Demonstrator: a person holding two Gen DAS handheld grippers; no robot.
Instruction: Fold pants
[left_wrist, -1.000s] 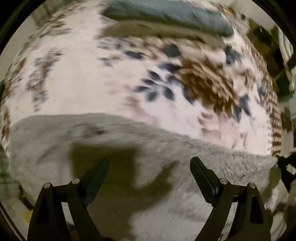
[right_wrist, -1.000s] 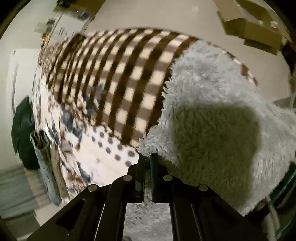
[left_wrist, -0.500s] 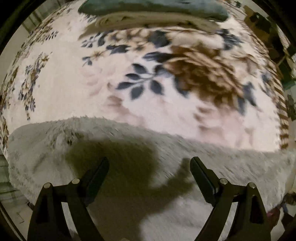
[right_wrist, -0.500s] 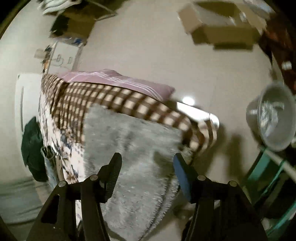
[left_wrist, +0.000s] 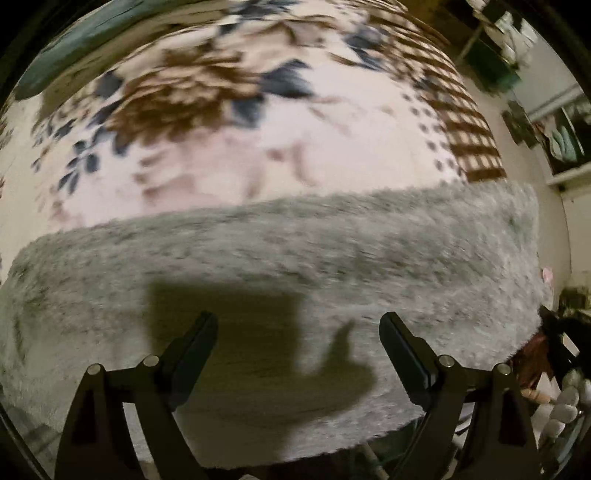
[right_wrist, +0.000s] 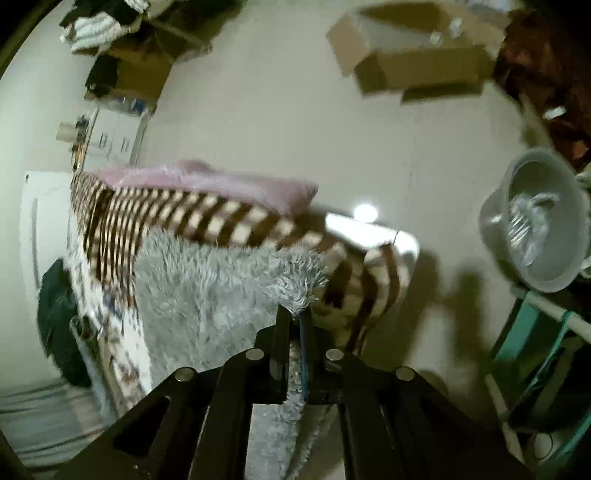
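The grey fluffy pants (left_wrist: 295, 258) lie flat along the near edge of a bed, over a floral blanket (left_wrist: 221, 147). My left gripper (left_wrist: 297, 332) is open and empty, hovering above the pants' middle. In the right wrist view the pants (right_wrist: 207, 295) lie by the bed's corner. My right gripper (right_wrist: 295, 321) is shut on the pants' fluffy corner near the bed's corner.
A brown checked blanket border (right_wrist: 184, 218) and a pink pillow (right_wrist: 207, 181) lie at the bed's end. A grey basin (right_wrist: 535, 229) on a teal rack, cardboard boxes (right_wrist: 406, 55) and dark clothes (right_wrist: 59, 317) surround the bed. Clutter (left_wrist: 554, 369) sits at the right.
My right gripper opened half a second ago and has now shut on the pants' corner. My left gripper stayed open and its view swung to the right along the pants.
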